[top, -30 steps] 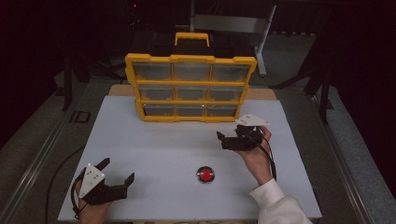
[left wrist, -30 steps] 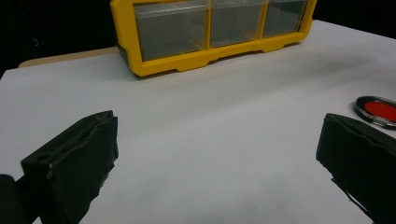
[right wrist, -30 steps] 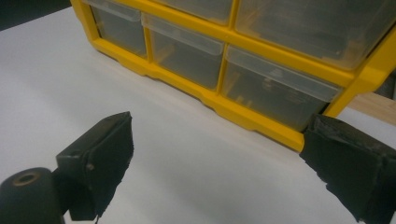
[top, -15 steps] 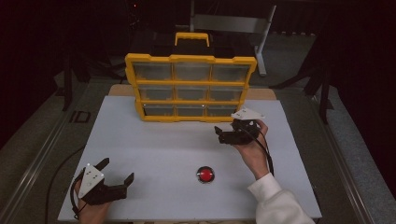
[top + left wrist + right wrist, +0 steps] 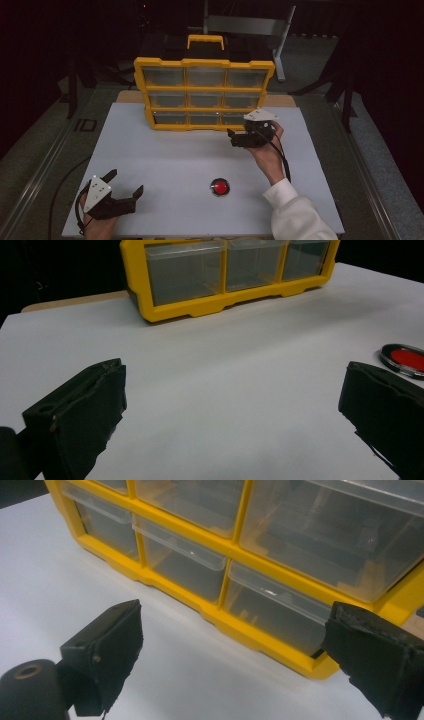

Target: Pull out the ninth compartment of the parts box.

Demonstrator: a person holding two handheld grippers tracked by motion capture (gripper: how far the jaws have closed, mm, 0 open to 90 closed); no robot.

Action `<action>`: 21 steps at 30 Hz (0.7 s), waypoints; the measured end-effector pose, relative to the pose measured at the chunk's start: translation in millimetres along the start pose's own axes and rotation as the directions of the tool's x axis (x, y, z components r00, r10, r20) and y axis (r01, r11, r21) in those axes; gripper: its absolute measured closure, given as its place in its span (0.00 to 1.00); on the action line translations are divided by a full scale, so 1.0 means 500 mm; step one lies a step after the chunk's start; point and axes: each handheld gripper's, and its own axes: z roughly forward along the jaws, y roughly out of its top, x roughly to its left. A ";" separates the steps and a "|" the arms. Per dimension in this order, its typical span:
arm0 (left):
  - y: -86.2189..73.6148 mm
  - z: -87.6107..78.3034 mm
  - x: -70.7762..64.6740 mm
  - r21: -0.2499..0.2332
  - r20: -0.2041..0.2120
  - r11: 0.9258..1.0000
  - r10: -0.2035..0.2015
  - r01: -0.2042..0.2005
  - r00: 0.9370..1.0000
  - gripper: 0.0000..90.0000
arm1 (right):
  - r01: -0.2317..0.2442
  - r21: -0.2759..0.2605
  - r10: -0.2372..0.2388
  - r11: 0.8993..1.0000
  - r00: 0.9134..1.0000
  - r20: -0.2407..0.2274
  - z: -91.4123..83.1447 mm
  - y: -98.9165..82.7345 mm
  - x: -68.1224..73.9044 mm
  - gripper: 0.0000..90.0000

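**Inspector:** Begin at the left. Condition of the left gripper?

**Assistant:** It sits low over the near left part of the white table, held from below by the left hand. Its jaws are spread wide with nothing between them; in the left gripper view there is bare table surface in the gap.

**Inspector:** What lies around it?

**Assistant:** To its right, well apart, a red button sits flat on the table. From the left gripper view the same button is just beyond the right-hand jaw. Far ahead of this gripper stands the yellow drawer cabinet.

**Inspector:** The right gripper?

**Assistant:** The right gripper is raised above the table, held by the right hand with a white sleeve behind it. Its jaws are also spread apart, gripping nothing.

**Inspector:** And the cabinet relative to it?

**Assistant:** Directly ahead and near, not touching. In the right gripper view the bottom row of clear drawers fills the space between the jaws, and the bottom right drawer lies nearest the right-hand jaw. The red button is behind this gripper, toward the person.
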 end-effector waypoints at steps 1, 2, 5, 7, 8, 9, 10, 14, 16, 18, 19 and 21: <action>0.000 0.000 0.000 0.000 0.001 1.000 -0.002 0.002 1.000 0.00 | 0.001 -0.002 -0.001 1.000 1.000 0.001 0.003 0.001 -0.001 0.10; 0.000 0.000 -0.001 0.002 0.002 1.000 -0.001 0.001 1.000 0.00 | 0.007 -0.003 -0.007 1.000 1.000 0.002 0.005 0.003 -0.001 0.10; 0.000 0.001 -0.002 0.004 0.005 1.000 0.004 -0.004 1.000 0.00 | 0.015 -0.009 -0.015 1.000 1.000 0.005 0.012 0.007 -0.002 0.10; 0.000 0.001 -0.001 0.003 0.005 1.000 0.004 -0.004 1.000 0.00 | 0.019 -0.010 -0.019 1.000 1.000 0.011 0.016 0.009 -0.003 0.10; 0.000 0.001 -0.001 0.004 0.005 1.000 0.004 -0.004 1.000 0.00 | 0.022 -0.011 -0.021 1.000 1.000 0.016 0.018 0.011 -0.004 0.10; 0.000 0.001 -0.001 0.004 0.005 1.000 0.003 -0.003 1.000 0.00 | 0.020 -0.013 -0.020 1.000 1.000 0.017 0.020 0.012 -0.004 0.10; 0.000 0.001 -0.001 0.004 0.006 1.000 0.003 -0.003 1.000 0.00 | 0.022 -0.014 -0.022 1.000 1.000 0.016 0.023 0.014 -0.005 0.10; -0.001 0.001 -0.002 0.004 0.007 1.000 0.001 -0.001 1.000 0.00 | 0.035 -0.011 -0.035 0.999 0.999 0.024 0.036 0.023 -0.007 0.10; -0.001 0.001 -0.001 0.003 0.007 1.000 0.001 -0.001 1.000 0.00 | 0.040 -0.010 -0.040 0.999 0.999 0.027 0.042 0.028 -0.008 0.10; -0.001 0.001 -0.001 0.003 0.006 1.000 0.001 -0.001 1.000 0.00 | 0.047 -0.006 -0.046 0.999 0.998 0.031 0.048 0.031 -0.009 0.10; -0.001 0.001 -0.001 0.002 0.007 1.000 0.001 -0.001 1.000 0.00 | 0.051 -0.003 -0.051 0.999 0.998 0.032 0.051 0.032 -0.010 0.10; -0.001 0.001 -0.001 0.002 0.006 1.000 0.001 -0.001 1.000 0.00 | 0.057 0.008 -0.057 0.998 0.998 0.037 0.057 0.033 -0.011 0.10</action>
